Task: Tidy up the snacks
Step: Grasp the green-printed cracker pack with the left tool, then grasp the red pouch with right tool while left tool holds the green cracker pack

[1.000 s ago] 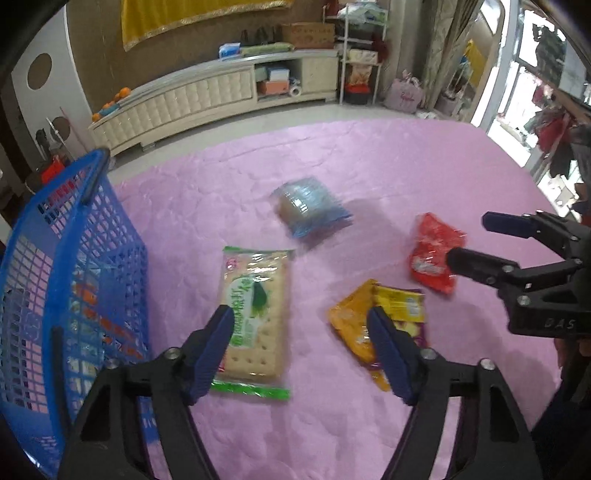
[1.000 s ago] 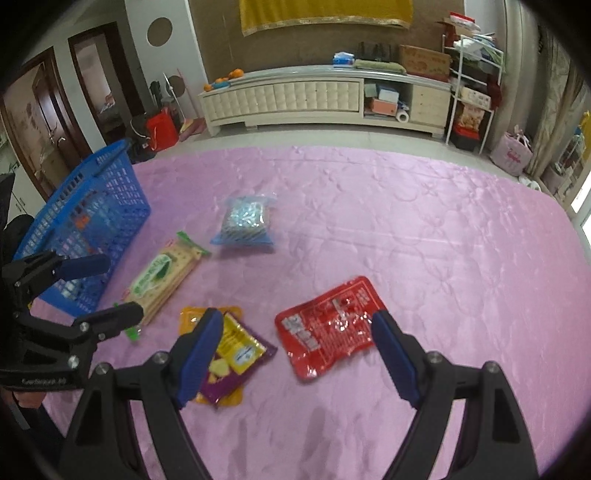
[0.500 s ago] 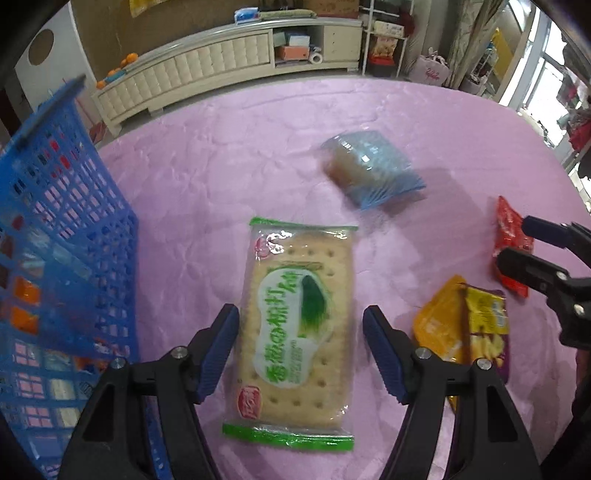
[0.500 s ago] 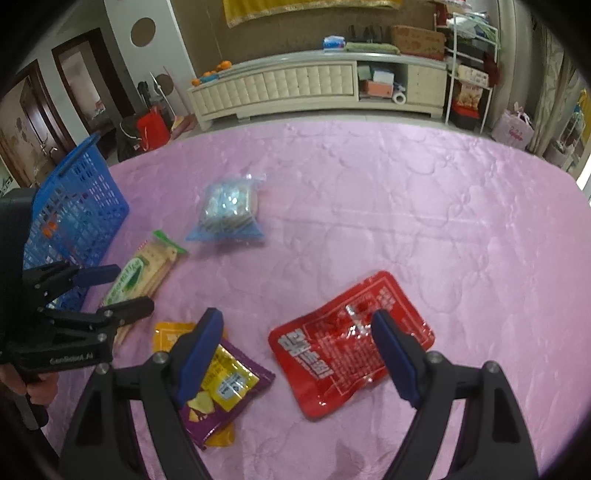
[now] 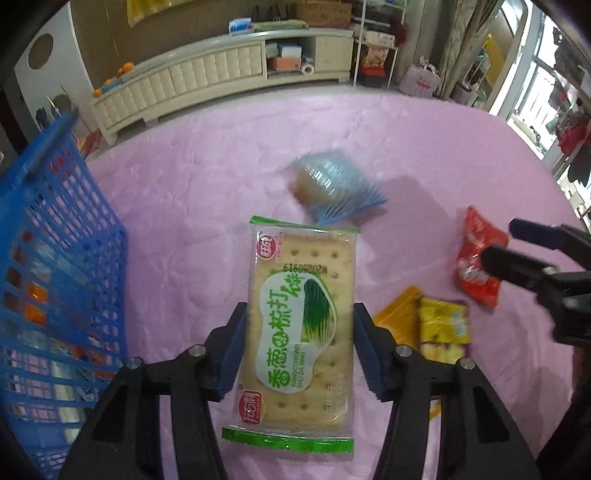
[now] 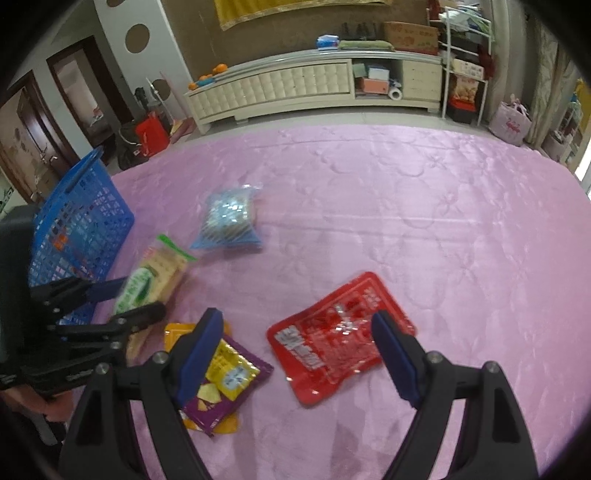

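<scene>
Fingers of left gripper (image 5: 298,347) set astride cracker packet (image 5: 301,328), blue pads (image 5: 232,354) just beside both long edges; actual contact cannot be told, packet lying flat on pink quilted bedspread (image 5: 192,206). Packet clear with green end seals, green printed label, lengthwise along the fingers. Fingers of right gripper (image 6: 295,354) spread wide, holding nothing, hovering above bedspread between yellow-and-purple snack pouch (image 6: 221,376) and red pouch (image 6: 336,336); left pad overlapping yellow-and-purple pouch in view, right pad overlapping near edge of red pouch.

Yellow-and-purple pouch flat, just right of cracker packet in left wrist view, resting partly on an orange pouch (image 6: 177,332). Red pouch flat, glossy, to the right of that, apart from it.

Blue basket (image 5: 55,280) standing at left edge of bedspread, mesh walls, near left gripper; some packets visible through mesh, kind not determinable.

Blue-striped clear bag (image 5: 336,188) farther out, just beyond far end of cracker packet, contents blurred.

Beyond bedspread: cream low cabinet (image 6: 295,85) along far wall, oranges (image 6: 218,70) on its left end, cardboard box (image 6: 410,33) on its right end, white wire shelf (image 6: 465,66) at right, pink bag (image 6: 511,123) on floor beside it.
</scene>
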